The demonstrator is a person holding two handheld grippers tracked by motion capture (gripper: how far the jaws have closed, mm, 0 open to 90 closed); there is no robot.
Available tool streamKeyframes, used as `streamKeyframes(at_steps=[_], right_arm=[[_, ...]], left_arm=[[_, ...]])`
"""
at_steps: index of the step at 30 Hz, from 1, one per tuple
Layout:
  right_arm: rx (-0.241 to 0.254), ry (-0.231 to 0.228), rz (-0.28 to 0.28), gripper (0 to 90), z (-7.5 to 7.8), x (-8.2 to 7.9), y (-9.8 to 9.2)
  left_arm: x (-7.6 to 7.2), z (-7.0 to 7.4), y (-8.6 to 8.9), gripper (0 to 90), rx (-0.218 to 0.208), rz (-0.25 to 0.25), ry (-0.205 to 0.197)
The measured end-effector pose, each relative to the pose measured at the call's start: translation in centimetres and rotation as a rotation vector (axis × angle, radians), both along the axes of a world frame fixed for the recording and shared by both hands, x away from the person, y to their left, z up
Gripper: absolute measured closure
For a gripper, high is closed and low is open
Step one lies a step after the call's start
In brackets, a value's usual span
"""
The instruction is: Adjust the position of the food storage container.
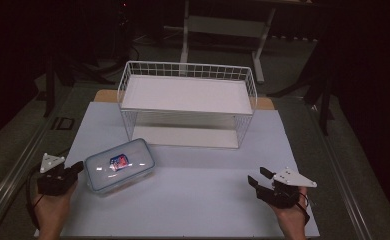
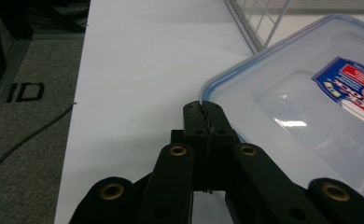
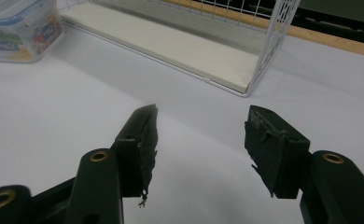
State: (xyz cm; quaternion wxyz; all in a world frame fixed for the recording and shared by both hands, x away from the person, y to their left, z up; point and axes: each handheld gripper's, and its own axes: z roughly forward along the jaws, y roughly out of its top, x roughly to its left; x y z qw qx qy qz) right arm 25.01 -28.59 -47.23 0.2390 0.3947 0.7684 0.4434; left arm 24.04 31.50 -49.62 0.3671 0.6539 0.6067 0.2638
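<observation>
A clear plastic container (image 1: pixel 119 165) with a blue-rimmed lid and a red and blue label lies on the white table top at the left. My left gripper (image 1: pixel 78 167) sits at its left edge. In the left gripper view the jaws of my left gripper (image 2: pixel 202 108) are pressed together, with their tips at the rim of the container (image 2: pixel 301 93); nothing shows between them. My right gripper (image 1: pixel 258 176) rests at the front right with its jaws apart. In the right gripper view my right gripper (image 3: pixel 201 121) has only bare table between its pads, and the container (image 3: pixel 17 28) stands far off.
A white wire rack (image 1: pixel 188 70) with an upper and a lower white shelf stands at the back middle of the table, just behind the container. The white table sheet (image 1: pixel 198 200) ends close to both hands. Dark floor and a cable lie to the left.
</observation>
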Motion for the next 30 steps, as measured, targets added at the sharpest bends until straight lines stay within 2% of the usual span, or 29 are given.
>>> streamKeyframes(at_steps=[3, 10, 13, 16, 21, 28, 30], right_arm=[[-0.006, 0.005, 0.006, 43.6, -0.2, 0.1, 0.2], [-0.011, 0.007, 0.009, 43.8, -0.2, 0.1, 0.2], [-0.007, 0.007, 0.008, 43.8, -0.2, 0.1, 0.1], [-0.007, 0.007, 0.008, 43.8, -0.2, 0.1, 0.1], [-0.005, 0.006, 0.005, 43.9, -0.2, 0.1, 0.1], [0.0, 0.007, 0.003, 44.1, -0.2, 0.1, 0.0], [-0.001, 0.007, 0.003, 44.1, -0.2, 0.1, 0.0]], left_arm=[[0.3, 0.0, -0.4, 90.0, 0.007, 0.002, -0.002], [1.6, 0.0, -1.8, 90.0, 0.028, -0.03, -0.005], [2.4, 0.0, -2.5, 90.0, 0.013, -0.039, 0.001], [3.0, 0.1, -3.1, 90.0, 0.022, -0.051, 0.003], [4.7, 0.0, -4.8, 90.0, -0.003, -0.094, 0.009], [6.1, -0.1, -6.8, 90.0, 0.012, -0.136, 0.018], [6.4, -0.2, -7.8, 90.0, -0.009, -0.153, 0.012]])
